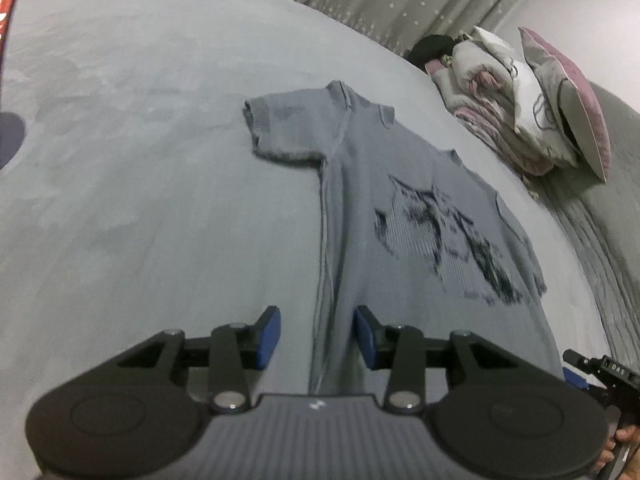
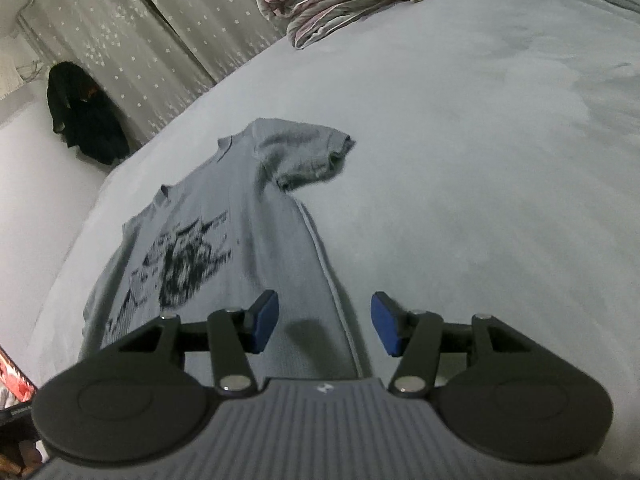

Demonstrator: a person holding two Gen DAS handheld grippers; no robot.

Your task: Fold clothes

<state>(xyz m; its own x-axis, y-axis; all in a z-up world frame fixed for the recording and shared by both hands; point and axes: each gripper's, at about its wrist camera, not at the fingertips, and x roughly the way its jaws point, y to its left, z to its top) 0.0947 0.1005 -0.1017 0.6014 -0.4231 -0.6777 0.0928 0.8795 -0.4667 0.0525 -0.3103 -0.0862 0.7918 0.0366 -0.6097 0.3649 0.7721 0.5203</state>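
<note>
A grey T-shirt (image 1: 384, 216) with a dark print lies flat on the grey bed, collar away from me. In the left wrist view its left sleeve sticks out at the far left. My left gripper (image 1: 316, 336) hovers open above the shirt's left side seam near the hem, nothing between its blue pads (image 1: 268, 336). In the right wrist view the same T-shirt (image 2: 240, 248) lies with its right sleeve out to the right. My right gripper (image 2: 325, 326) stands open over the shirt's right side seam near the hem, holding nothing.
The grey bed cover (image 1: 140, 160) spreads wide around the shirt. A pile of bedding and pillows (image 1: 532, 104) sits at the head of the bed. Starred curtains (image 2: 168, 40) hang behind, and a dark garment (image 2: 80, 116) lies by the wall.
</note>
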